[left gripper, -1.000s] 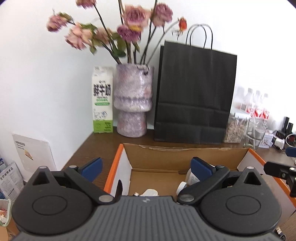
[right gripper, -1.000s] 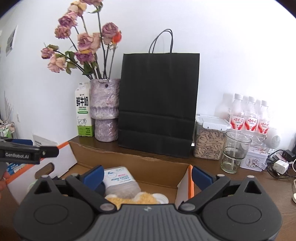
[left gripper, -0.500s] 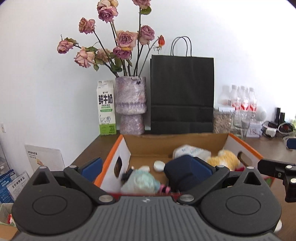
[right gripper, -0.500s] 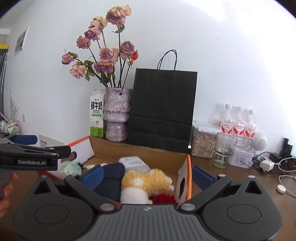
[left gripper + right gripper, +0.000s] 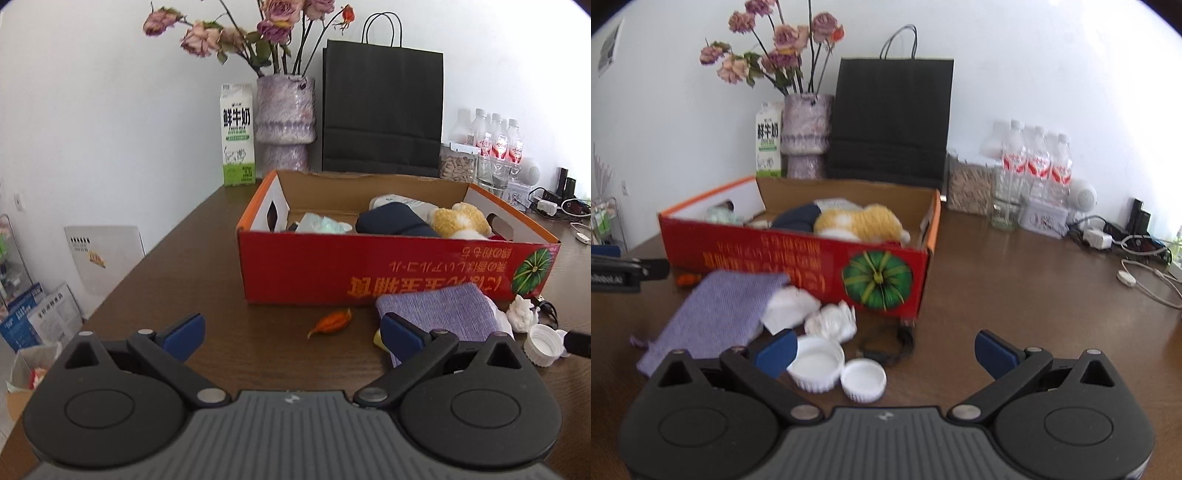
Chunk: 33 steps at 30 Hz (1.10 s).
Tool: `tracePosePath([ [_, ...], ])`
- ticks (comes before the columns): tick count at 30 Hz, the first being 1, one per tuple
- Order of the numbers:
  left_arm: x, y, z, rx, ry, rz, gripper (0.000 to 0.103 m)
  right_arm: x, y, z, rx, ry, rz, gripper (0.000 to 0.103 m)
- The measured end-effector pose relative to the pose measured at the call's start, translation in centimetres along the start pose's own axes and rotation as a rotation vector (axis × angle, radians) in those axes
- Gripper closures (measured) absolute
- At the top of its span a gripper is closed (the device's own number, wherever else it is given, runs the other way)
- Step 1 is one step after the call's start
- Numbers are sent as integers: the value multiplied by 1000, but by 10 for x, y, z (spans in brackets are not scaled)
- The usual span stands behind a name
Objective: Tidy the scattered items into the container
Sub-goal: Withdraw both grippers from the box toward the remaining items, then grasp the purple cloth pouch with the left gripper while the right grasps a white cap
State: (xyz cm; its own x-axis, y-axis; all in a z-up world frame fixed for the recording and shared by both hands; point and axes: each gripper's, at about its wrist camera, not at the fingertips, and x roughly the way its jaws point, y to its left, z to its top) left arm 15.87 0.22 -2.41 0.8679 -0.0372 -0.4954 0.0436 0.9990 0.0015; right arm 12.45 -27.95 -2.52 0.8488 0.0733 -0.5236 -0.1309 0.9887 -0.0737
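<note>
A red and orange cardboard box (image 5: 369,266) (image 5: 775,254) stands on the brown table, holding a yellow plush toy (image 5: 458,219) (image 5: 860,221), a dark blue bundle (image 5: 391,221) and a pale green item (image 5: 321,223). In front of it lie a purple knitted cloth (image 5: 439,314) (image 5: 720,314), a small orange item (image 5: 332,322), crumpled white paper (image 5: 831,321) (image 5: 522,317), two white caps (image 5: 818,363) (image 5: 863,380) and a black cable (image 5: 890,347). My left gripper (image 5: 291,334) is open and empty, short of the box. My right gripper (image 5: 884,349) is open above the caps and cable.
Behind the box stand a milk carton (image 5: 238,138), a purple vase of dried roses (image 5: 286,122), a black paper bag (image 5: 382,110), a jar (image 5: 969,184), water bottles (image 5: 1038,158) and a glass (image 5: 1004,212). Chargers and cables (image 5: 1137,251) lie at right. The table's left edge (image 5: 122,280) drops off.
Both grippers have pulled back and down from over the box, so its red front and the loose items before it come into view. Both stay open.
</note>
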Motion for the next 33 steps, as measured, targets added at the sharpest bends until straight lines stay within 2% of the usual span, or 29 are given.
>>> tracePosePath([
  [4,-8,-8,-3,7,17,-44,0,1,1,-5,-13,29,-17,2],
  [7,-10,-23,-7,35,27,-77,0,3,0,-7,-11,46,-19,7],
  [12,-9,-52,-8,63,61,-125,0,3,-7,-9,-1,62,-6,9],
  [18,1,-75,-8,38,149,-170,0,8,-13,-8,-12,71,26,9],
  [21,11,-84,-10,42,201,-152,0,12,-14,-6,-18,70,46,10],
  [23,15,-88,-13,61,200,-115,0,15,-15,-4,-15,73,64,13],
  [26,16,-89,-17,65,188,-104,0,21,-17,-3,0,95,114,21],
  [28,15,-89,-18,66,185,-105,0,22,-17,-3,9,103,140,35],
  [30,15,-89,-18,68,184,-105,0,21,-16,-3,9,99,152,39],
  [32,15,-89,-17,70,185,-106,0,20,-15,-4,4,94,164,46],
  [33,15,-89,-17,71,186,-106,0,19,-14,-4,1,90,171,54],
])
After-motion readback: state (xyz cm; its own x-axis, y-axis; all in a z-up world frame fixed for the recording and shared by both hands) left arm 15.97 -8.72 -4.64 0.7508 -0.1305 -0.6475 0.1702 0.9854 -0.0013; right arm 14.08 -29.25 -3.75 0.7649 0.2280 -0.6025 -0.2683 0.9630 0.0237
